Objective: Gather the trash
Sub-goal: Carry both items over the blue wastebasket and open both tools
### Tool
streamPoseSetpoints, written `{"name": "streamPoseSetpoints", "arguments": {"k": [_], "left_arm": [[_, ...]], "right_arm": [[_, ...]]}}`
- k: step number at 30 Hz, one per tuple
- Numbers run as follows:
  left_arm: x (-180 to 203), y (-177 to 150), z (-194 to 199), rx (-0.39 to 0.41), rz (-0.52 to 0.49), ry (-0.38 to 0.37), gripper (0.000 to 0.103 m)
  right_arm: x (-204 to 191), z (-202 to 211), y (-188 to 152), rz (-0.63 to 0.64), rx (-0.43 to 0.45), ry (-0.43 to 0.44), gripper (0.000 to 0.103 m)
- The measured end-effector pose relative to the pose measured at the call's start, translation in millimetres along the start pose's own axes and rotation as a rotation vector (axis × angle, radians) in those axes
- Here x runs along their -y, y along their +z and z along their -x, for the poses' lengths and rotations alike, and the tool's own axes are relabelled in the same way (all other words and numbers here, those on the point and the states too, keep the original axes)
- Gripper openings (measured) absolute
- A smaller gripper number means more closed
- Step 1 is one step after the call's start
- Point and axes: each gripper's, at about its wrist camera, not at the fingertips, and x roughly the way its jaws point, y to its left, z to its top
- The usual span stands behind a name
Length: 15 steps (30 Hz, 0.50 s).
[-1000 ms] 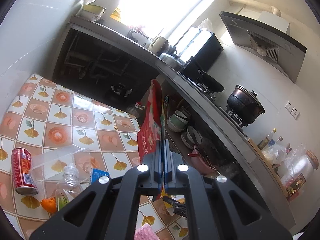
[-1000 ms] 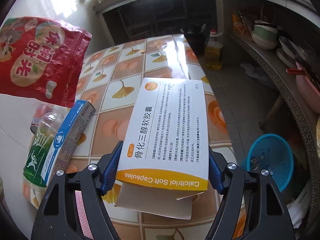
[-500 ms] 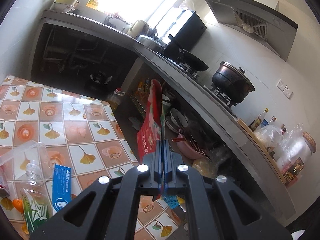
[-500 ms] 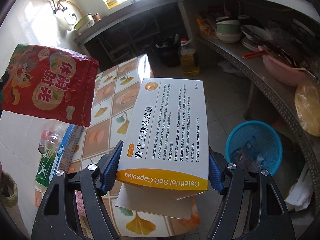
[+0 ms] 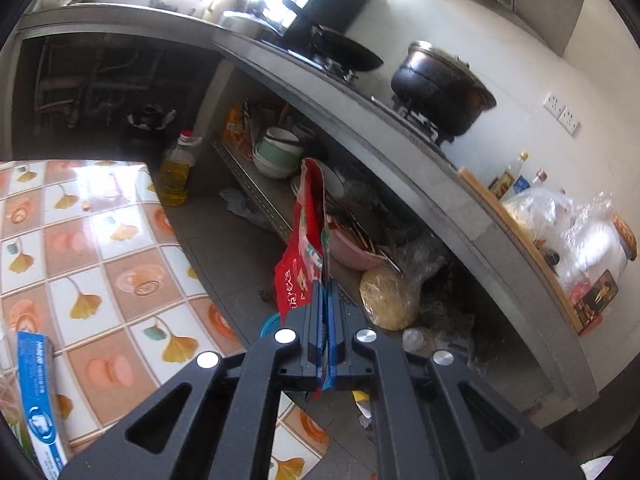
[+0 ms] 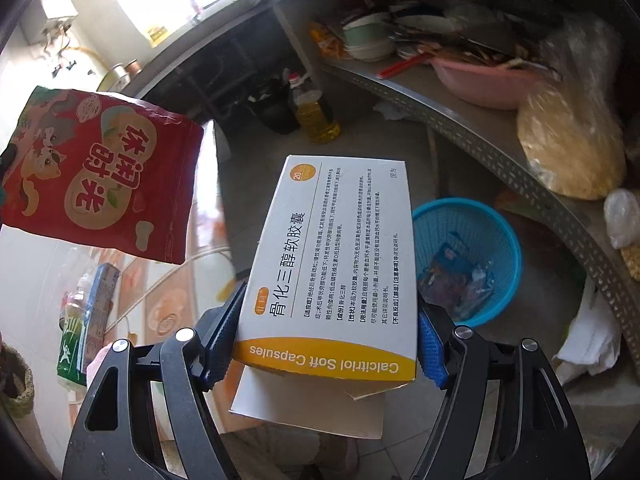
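Note:
My left gripper (image 5: 327,328) is shut on the edge of a red snack bag (image 5: 304,256), which stands edge-on past the table's corner. The same red snack bag (image 6: 100,176) hangs at the upper left of the right wrist view. My right gripper (image 6: 326,320) is shut on a white and yellow capsule box (image 6: 336,264), its blue pads pressing both long sides; the box's end flap hangs open below. A blue mesh bin (image 6: 468,260) with scraps inside stands on the floor just right of the box. A sliver of that blue mesh bin (image 5: 270,324) shows behind the left fingers.
The tiled-pattern table (image 5: 92,264) carries a blue toothpaste box (image 5: 38,396) and, in the right wrist view, a plastic bottle (image 6: 74,312). An oil bottle (image 5: 176,176) stands on the floor. A low shelf (image 6: 460,128) holds bowls and a pink basin (image 6: 488,84).
Both grippers have swung off the table toward the floor by the shelf, each keeping its load. The blue bin has grown larger and nearer in the right wrist view.

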Motion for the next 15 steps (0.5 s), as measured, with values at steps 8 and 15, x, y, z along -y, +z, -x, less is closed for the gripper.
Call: {"name": "streamPoseSetpoints", "arguments": {"k": [8, 15], "left_arm": [[32.8, -0.5, -100.1, -0.178, -0.078, 0.012, 0.001], [45.1, -20.7, -211.7, -0.366, -0.132, 0.046, 0.001]], "right_arm": [[74.2, -7.9, -9.9, -0.147, -0.019, -0.072, 0.070], [129.2, -37.3, -15.5, -0.256, -0.074, -0.111, 0.070]]}}
